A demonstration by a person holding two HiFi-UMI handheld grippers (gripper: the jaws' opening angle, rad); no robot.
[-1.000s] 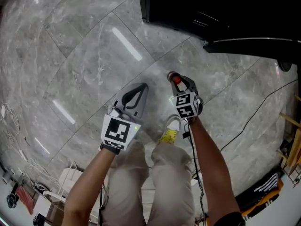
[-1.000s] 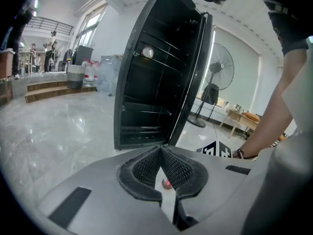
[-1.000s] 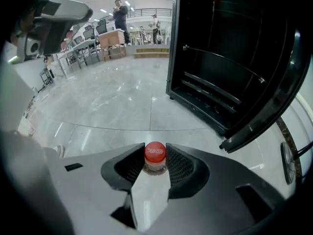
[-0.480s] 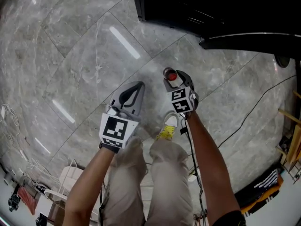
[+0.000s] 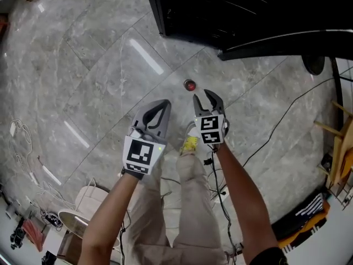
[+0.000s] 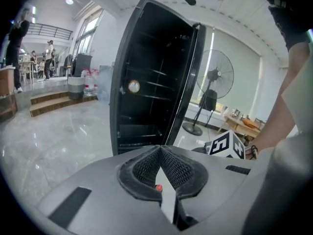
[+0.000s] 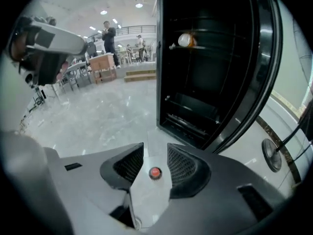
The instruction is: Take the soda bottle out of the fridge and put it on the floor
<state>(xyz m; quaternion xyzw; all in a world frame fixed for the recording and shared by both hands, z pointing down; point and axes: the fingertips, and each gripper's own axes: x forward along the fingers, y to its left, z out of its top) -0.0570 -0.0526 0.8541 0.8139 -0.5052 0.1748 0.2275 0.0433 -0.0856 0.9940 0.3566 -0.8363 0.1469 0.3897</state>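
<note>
Though seen only from straight above, reads as a soda bottle (image 5: 190, 85) standing upright on the floor (image 5: 99, 70), well below the right gripper (image 5: 203, 98) and framed in the gap of its jaws. Gripped by nothing: those jaws apart, having just closed in partway, with no pad on the bottle. Left gripper (image 5: 165, 102) empty, jaws shut tip to tip, off to one side of the bottle.

Body hidden under the red cap (image 7: 155, 173), so no telling how full. Probably smooth round plastic, fairly stiff while sealed, weighty if full, possibly cold and damp from the fridge (image 5: 231, 10) and therefore slippery. Likely tall and narrow, so easy to topple. Best taken across the body below the shoulder, jaws level and squeezing only lightly. Failing that, at the neck just under the cap.

Around the jaws, a wide bright hall (image 6: 54, 43). Underneath them, polished grey marble flooring: hard, level, glossy, with little grip for a bottle base. Ahead of both pairs of jaws, the tall black fridge with its door (image 5: 287, 42) swung open and dark shelves (image 7: 205, 48) inside. Beyond the door, a pedestal fan (image 6: 215, 77). Closest beneath the right jaws, a yellow-trimmed shoe (image 5: 190, 144).
</note>
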